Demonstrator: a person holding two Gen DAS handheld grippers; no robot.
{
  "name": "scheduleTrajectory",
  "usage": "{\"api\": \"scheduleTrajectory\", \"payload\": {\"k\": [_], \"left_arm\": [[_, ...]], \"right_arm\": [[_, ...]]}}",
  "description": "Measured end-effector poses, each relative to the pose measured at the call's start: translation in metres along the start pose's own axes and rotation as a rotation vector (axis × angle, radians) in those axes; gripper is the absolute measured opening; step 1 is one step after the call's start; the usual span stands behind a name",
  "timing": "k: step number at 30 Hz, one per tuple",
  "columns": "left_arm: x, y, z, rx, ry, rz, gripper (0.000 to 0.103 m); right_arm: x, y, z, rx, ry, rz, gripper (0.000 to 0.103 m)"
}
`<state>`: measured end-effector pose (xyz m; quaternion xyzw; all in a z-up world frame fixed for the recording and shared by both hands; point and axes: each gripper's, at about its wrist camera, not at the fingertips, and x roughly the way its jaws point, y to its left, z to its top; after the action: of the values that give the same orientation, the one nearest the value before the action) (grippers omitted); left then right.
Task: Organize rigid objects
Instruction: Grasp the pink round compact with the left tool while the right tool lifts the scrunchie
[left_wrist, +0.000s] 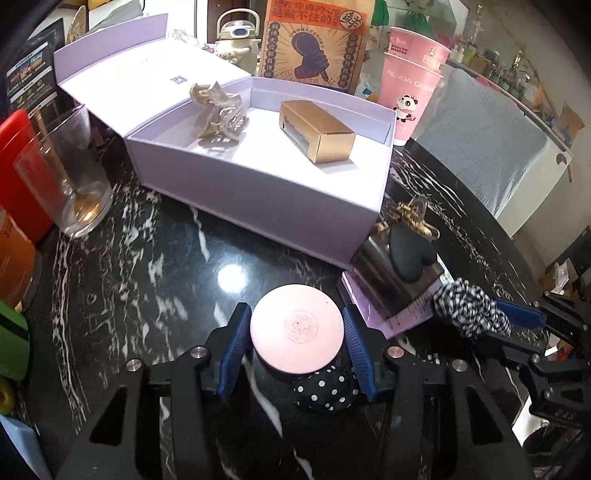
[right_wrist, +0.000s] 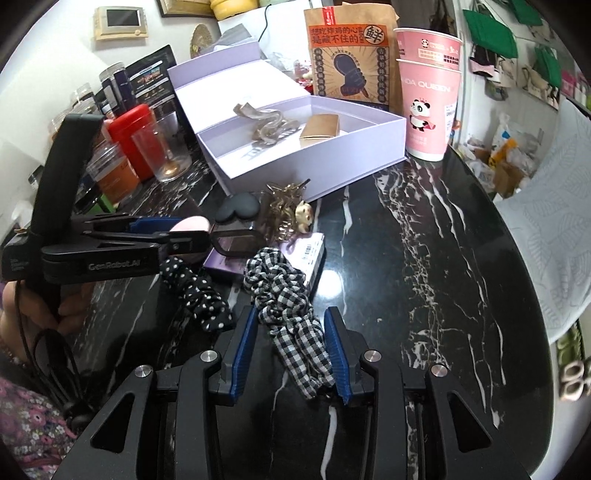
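Underneath everything, the black marbled bench (right_wrist: 424, 258) carries an open lilac box (left_wrist: 258, 184) toward the back, with a beige hair claw (left_wrist: 219, 110) and a gold carton (left_wrist: 317, 131) lying apart inside it. Two stacked pink cups (right_wrist: 430, 96) stand just right of the box. The left tool (left_wrist: 297, 341) has its blue pads against both sides of a round pink compact (left_wrist: 297, 334), pinching it just above a polka-dot scrunchie (left_wrist: 327, 389). The right tool (right_wrist: 291, 354) is spread, its fingers either side of a gingham scrunchie (right_wrist: 291, 314) on the bench.
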<state>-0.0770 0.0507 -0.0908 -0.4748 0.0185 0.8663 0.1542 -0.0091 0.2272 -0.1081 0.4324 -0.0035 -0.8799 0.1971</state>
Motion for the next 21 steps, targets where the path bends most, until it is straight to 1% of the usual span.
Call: {"api": "scheduleTrajectory", "payload": {"k": [4, 8, 10, 12, 14, 18, 21], "left_arm": [[-0.007, 0.003, -0.008, -0.012, 0.026, 0.002, 0.051], [-0.016, 0.006, -0.019, -0.027, 0.04, 0.0, 0.051], [-0.019, 0.006, -0.023, -0.034, 0.034, -0.004, 0.051], [-0.02, 0.005, -0.026, -0.033, 0.006, 0.004, 0.051], [-0.019, 0.002, -0.026, -0.021, -0.007, 0.023, 0.051], [-0.011, -0.003, -0.029, 0.016, 0.009, 0.068, 0.051], [-0.012, -0.003, -0.031, 0.018, 0.001, 0.074, 0.051]], "right_arm": [[-0.003, 0.002, -0.003, -0.006, 0.024, 0.008, 0.037], [-0.008, 0.002, -0.009, 0.022, 0.047, 0.046, 0.037], [-0.009, 0.003, -0.011, 0.025, 0.049, 0.036, 0.037], [-0.008, 0.005, -0.01, 0.022, 0.046, 0.017, 0.038], [-0.003, 0.006, -0.008, 0.025, 0.052, -0.002, 0.05], [0.003, 0.011, -0.007, 0.01, 0.061, -0.017, 0.053], [0.004, 0.017, -0.007, -0.02, 0.056, -0.029, 0.053]]}}
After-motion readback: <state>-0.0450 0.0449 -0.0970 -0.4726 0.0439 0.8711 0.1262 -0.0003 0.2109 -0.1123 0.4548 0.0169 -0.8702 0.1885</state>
